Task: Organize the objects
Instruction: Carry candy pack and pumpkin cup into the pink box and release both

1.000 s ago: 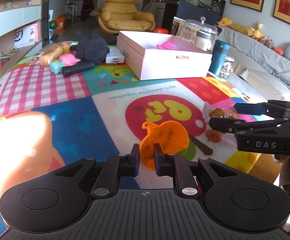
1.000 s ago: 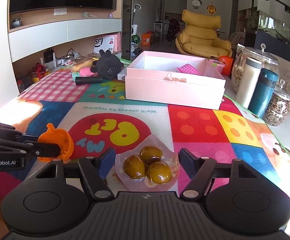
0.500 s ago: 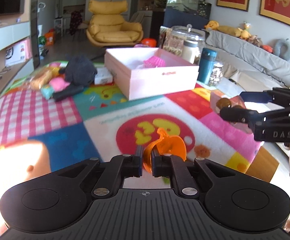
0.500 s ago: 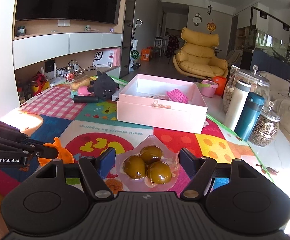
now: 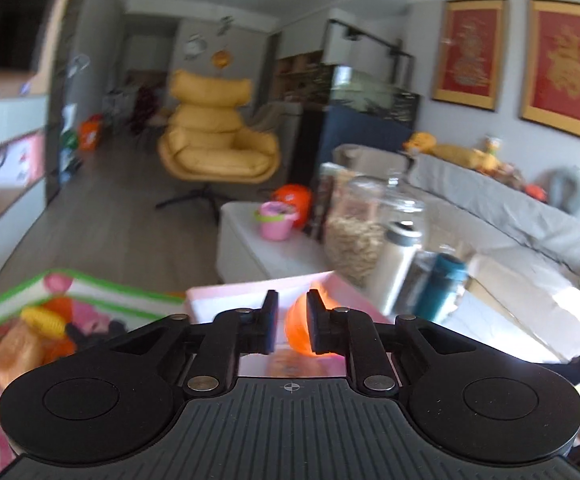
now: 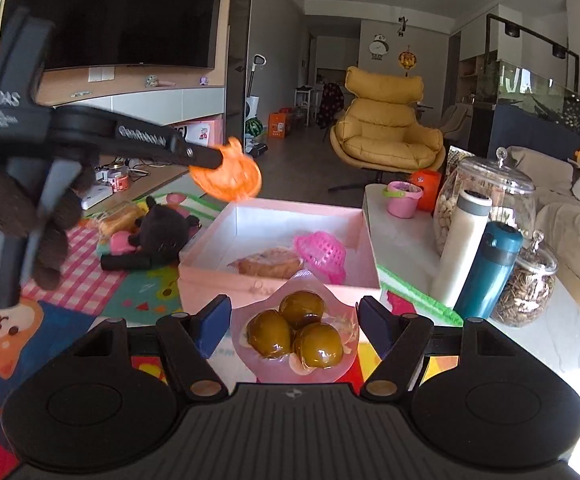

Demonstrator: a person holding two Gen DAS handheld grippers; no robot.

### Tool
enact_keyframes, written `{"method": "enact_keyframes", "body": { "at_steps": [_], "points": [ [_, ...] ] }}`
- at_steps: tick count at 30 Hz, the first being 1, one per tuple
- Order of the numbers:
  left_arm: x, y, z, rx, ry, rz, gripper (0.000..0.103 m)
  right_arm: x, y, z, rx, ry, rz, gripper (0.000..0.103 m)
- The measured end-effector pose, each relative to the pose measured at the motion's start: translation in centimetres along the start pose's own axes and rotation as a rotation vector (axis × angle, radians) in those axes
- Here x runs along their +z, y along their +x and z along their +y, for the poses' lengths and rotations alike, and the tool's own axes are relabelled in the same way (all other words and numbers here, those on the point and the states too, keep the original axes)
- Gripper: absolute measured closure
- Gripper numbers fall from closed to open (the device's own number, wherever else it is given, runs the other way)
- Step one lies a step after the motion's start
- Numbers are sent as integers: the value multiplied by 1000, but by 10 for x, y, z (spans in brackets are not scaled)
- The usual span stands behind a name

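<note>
Living-room clutter all round, yellow armchair (image 6: 385,128) at the back, and on the bright play mat (image 6: 90,280) sits the pink box (image 6: 286,236), our landmark. Inside the box already: a pink mesh toy (image 6: 321,250) and a wrapped pastry (image 6: 270,262), so part of the sorting looks done. Over the box's far left corner hangs the left claw (image 6: 214,159) with the orange pumpkin-shaped toy (image 6: 228,174), and its jaws are opening, the toy between them. That drop looks seconds away, by my reading. Just in front of the box's near wall, the right claw (image 6: 291,330) stands apart around a pink packet of three glazed brown balls (image 6: 297,334); whether its pads actually press the wrapper I cannot tell. Left of the box, a black plush (image 6: 162,232) and some snack packets wait on the mat. The right wrist view gives the box's contents and the gloved hand (image 6: 30,216) holding the left claw; the blurred left wrist view shows only the gap between its own fingers (image 5: 270,320) and the orange toy (image 5: 297,328) against the right-hand one.
</note>
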State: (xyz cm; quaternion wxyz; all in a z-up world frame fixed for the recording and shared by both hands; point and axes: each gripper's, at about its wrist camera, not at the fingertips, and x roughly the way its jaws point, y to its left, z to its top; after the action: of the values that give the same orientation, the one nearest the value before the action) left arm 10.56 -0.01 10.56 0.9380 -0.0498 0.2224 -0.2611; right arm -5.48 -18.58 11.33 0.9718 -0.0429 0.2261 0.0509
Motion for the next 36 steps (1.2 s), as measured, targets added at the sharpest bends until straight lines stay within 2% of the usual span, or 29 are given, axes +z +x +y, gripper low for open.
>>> {"method": "enact_keyframes", "body": {
  "at_steps": [3,4,6,7,8,10,12,15,18,20,23,29,32,36],
  "points": [
    [-15,-8,18,-41,-15,8,85,26,26,-6,-14,1,-42,32],
    [-21,-13,21,-28,2,17,85,35,36,-9,-12,9,-53,32],
    [-35,-23,29,1,30,41,85,50,62,-15,-4,48,-66,24],
    [-42,-27,32,7,31,56,85,55,77,-19,3,72,-56,15],
    [-50,-32,37,11,28,76,85,57,90,-22,6,98,-35,11],
    [-64,-40,44,22,26,120,85,52,111,-24,18,156,11,11],
    [-74,-45,50,42,37,156,85,37,119,-16,29,155,48,11],
    [-85,-51,54,81,52,193,85,13,115,1,39,113,91,11],
    [-92,-58,57,82,40,200,85,-6,101,14,31,84,103,10],
    [-94,-60,59,74,31,193,85,-17,91,22,25,81,111,4],
    [-94,-56,59,82,15,182,85,-31,82,27,36,105,125,0],
    [-79,-59,88,225,-46,128,85,-49,82,39,24,108,124,0],
    [-73,-59,104,276,-5,133,85,-53,86,41,29,109,150,0],
    [-60,-53,121,294,122,140,85,-54,87,38,39,127,160,0]
  ]
}}
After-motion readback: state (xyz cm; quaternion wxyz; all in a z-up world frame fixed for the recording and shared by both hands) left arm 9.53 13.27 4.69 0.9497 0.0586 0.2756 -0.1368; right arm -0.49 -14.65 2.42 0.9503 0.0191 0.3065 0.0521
